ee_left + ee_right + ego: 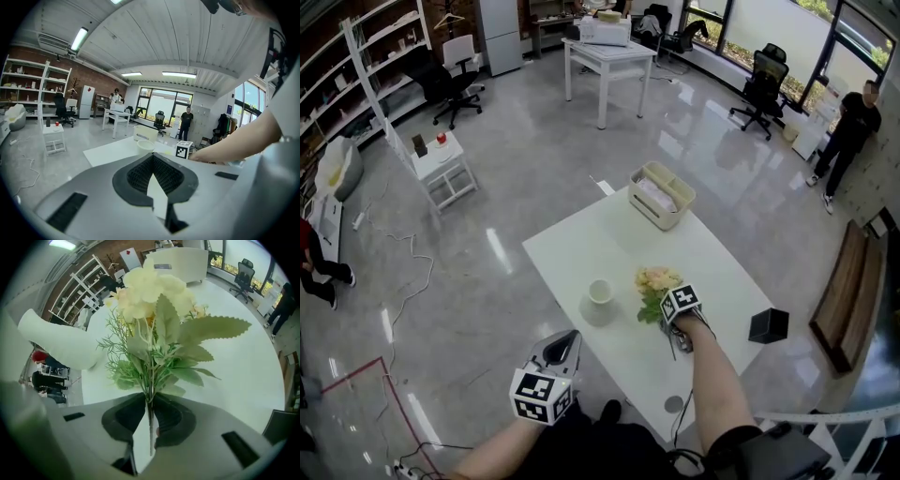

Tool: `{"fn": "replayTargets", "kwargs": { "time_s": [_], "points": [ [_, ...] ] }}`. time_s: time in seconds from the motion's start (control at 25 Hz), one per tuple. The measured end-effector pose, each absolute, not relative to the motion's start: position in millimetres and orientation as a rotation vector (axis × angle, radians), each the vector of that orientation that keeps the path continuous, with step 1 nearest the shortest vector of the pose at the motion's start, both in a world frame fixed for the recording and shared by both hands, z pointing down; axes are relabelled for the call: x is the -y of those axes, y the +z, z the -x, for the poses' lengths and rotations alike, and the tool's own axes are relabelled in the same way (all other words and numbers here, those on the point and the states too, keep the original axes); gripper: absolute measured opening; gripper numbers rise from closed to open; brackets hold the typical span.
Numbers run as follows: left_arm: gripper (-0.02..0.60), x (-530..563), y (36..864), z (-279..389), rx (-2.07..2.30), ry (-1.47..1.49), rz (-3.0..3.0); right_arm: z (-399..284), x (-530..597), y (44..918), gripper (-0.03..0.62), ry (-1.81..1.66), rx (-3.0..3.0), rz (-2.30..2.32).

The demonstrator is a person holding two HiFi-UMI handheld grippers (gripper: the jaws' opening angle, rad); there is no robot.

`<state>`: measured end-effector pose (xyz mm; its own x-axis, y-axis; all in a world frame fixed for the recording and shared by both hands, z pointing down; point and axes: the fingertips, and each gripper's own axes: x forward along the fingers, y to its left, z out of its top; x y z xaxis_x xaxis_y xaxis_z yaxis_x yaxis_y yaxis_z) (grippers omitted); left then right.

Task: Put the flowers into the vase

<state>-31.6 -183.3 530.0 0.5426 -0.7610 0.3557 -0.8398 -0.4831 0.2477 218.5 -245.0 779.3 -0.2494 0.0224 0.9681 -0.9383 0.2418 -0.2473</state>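
1. The right gripper is clenched on the thin green stem of the flowers. The stem runs between its two jaws.
2. The cream blooms point to about 11 o'clock, over the white table.
3. The small white vase stands upright on the table at 9 o'clock from the flowers, near them but apart.
4. The left gripper hangs beyond the table edge, at 7 o'clock from the vase. Its jaws are pressed together and hold nothing.
5. A cream storage box sits at 12 o'clock from the flowers.
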Motion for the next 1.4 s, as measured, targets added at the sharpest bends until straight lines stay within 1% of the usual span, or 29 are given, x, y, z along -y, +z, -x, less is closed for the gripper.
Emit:
{"fn": "replayTargets", "kwargs": {
  "time_s": [0.16,0.32,0.48,0.64,0.76,0.88,1.0,1.2,1.4],
  "points": [
    [0.005,182,525,31,1.305,0.275,-2.404,-219,246,773,0.042,1.169,1.507,-0.916],
    [0.005,180,522,30,1.3,0.265,-2.415,-215,251,760,0.035,1.155,1.581,-0.971],
    [0.005,179,518,29,1.308,0.26,-2.443,-213,267,728,0.034,1.096,1.727,-1.117],
    [0.005,176,511,25,1.302,0.234,-2.465,-215,286,665,0.034,0.915,1.922,-1.333],
    [0.005,174,506,22,1.3,0.223,-2.48,-212,292,604,0.034,0.714,2.094,-1.499],
    [0.005,170,500,20,1.299,0.221,-2.505,-205,277,548,0.034,0.496,2.219,-1.613],
    [0.005,171,496,19,1.304,0.207,-2.518,-197,258,506,0.034,0.367,2.303,-1.689],
    [0.005,170,490,18,1.295,0.175,-2.51,-185,226,460,0.034,0.193,2.378,-1.756],
    [0.005,172,486,17,1.308,0.157,-2.514,-180,217,444,0.034,0.144,2.411,-1.767]
  ]
}}
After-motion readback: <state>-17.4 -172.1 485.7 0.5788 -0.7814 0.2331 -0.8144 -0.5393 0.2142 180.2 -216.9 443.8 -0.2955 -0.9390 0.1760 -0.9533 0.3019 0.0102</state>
